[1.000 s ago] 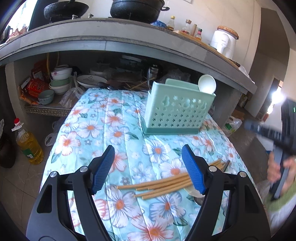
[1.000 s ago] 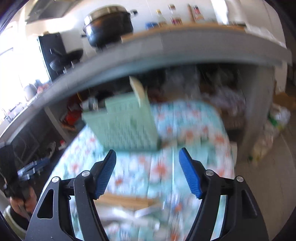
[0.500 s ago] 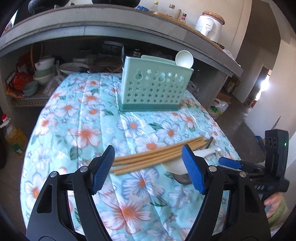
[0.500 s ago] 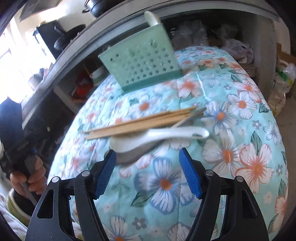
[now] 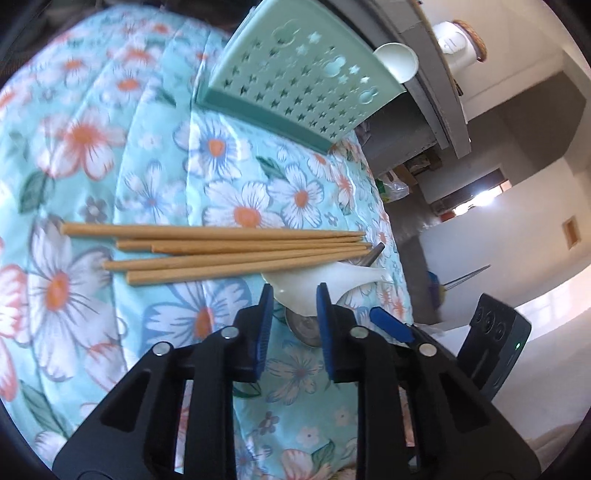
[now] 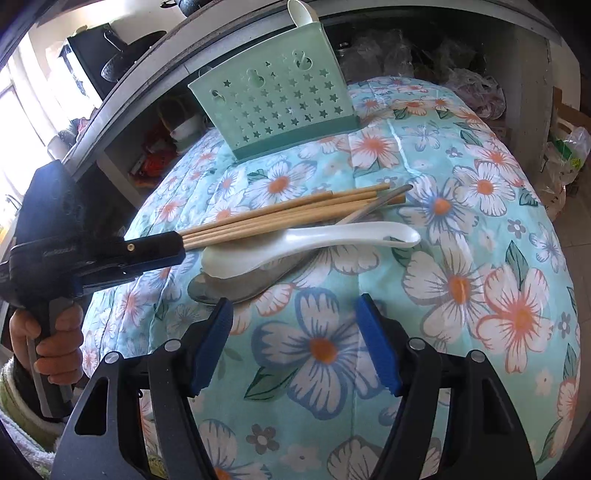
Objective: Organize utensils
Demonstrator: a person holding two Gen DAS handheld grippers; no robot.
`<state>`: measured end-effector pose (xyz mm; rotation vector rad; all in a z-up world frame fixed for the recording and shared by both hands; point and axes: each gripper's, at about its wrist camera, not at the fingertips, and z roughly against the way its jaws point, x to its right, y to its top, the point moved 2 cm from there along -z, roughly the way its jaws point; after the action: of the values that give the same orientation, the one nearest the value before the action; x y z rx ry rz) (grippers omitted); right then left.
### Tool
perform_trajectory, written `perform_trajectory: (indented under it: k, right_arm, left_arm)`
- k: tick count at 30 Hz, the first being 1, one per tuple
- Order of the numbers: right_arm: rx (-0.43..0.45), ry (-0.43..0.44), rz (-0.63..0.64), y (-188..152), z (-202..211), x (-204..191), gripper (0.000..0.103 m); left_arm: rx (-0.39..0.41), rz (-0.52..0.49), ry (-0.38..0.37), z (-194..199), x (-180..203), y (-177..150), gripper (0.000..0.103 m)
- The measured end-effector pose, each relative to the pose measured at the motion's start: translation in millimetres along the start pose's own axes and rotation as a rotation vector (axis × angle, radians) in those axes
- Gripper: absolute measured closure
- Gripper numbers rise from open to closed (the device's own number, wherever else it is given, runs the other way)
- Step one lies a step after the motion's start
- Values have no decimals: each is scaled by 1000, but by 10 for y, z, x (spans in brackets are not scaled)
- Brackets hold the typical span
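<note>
Kitchen corner; a desk under a floral turquoise cloth (image 6: 461,184) stands in front of a grey concrete counter (image 6: 184,70). At the far edge of the desk stands a mint-green perforated utensil holder (image 6: 280,107), upright, star-shaped cut-outs in its wall; one white spoon (image 6: 301,14) stands in it at one end, bowl up above the rim. The rest of its interior is hidden. Nearer, a bundle of wooden chopsticks (image 5: 221,251) lies flat on the cloth. Just beside it a white ceramic spoon (image 6: 306,242) rests on top of a metal spoon (image 6: 236,282), whose handle runs under the chopstick tips. Left claw (image 5: 293,291): jaws have just been closing, now narrow, with the bowl of the white ceramic spoon between the pads; contact cannot be confirmed. Right claw (image 6: 295,314): spread wide, nothing between the pads, hovering over bare cloth just short of the metal spoon. A hand (image 6: 48,332) grips the left tool's handle.
</note>
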<state>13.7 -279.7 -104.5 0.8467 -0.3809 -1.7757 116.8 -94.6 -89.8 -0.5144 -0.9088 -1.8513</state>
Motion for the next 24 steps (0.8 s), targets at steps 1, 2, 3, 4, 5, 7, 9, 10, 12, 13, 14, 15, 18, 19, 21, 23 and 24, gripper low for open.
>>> perform_trajectory:
  k: [1,2,3,4,5,7,9,10,12,13,14,15,18,19,21,23,24]
  right_arm:
    - [0,0,-1,0,-2,6,36]
    - [1,2,-3,-2,-4,9,36]
    - [3,6,-8,-1,-6,12,36]
    - [3,8,-10,-6,-3,20,36]
    - [4,12,-14,-7,0,26,36]
    - [6,17,-21,-7,-2,33,36]
    - [9,24,-28,-7,-2,45,36]
    - [10,26,-31,-8,-2,48,36]
    - [12,28,-34,-11,-2,49,36]
    - [13,29,-35,-12,-2,50,36]
    - [14,30,-36,-13,-1,50,36]
    - [15,32,-38,-14,1,49,36]
    - [17,41,-49,-11,7,63,36]
    - [17,44,-53,-11,7,68,36]
    - [20,48,-58,-12,9,73,36]
    - [23,48,-60,-16,9,74,36]
    - [24,49,-61,-17,8,73,36]
  left_arm:
    - [-16,28,-13,-42,-33,7,87]
    - [-25,48,-19,-75,-59,10,88]
    - [-34,68,-22,-108,-83,9,89]
    - [-39,80,-25,-125,-97,24,91]
    - [-43,92,-28,-144,-108,28,91]
    - [-48,116,-39,-166,-129,39,91]
    - [-56,137,-47,-200,-153,55,91]
    - [-62,151,-52,-220,-164,62,92]
    - [-71,180,-64,-237,-214,97,92]
    - [-74,199,-76,-247,-228,108,92]
    - [-76,211,-84,-245,-242,123,92]
    - [-77,226,-96,-250,-252,134,92]
    - [-81,256,-118,-251,-289,140,92]
    - [-83,266,-120,-261,-307,139,91]
    - [-83,276,-114,-284,-325,142,91]
    - [-81,277,-102,-306,-347,146,91]
    - [-79,275,-98,-313,-349,150,91]
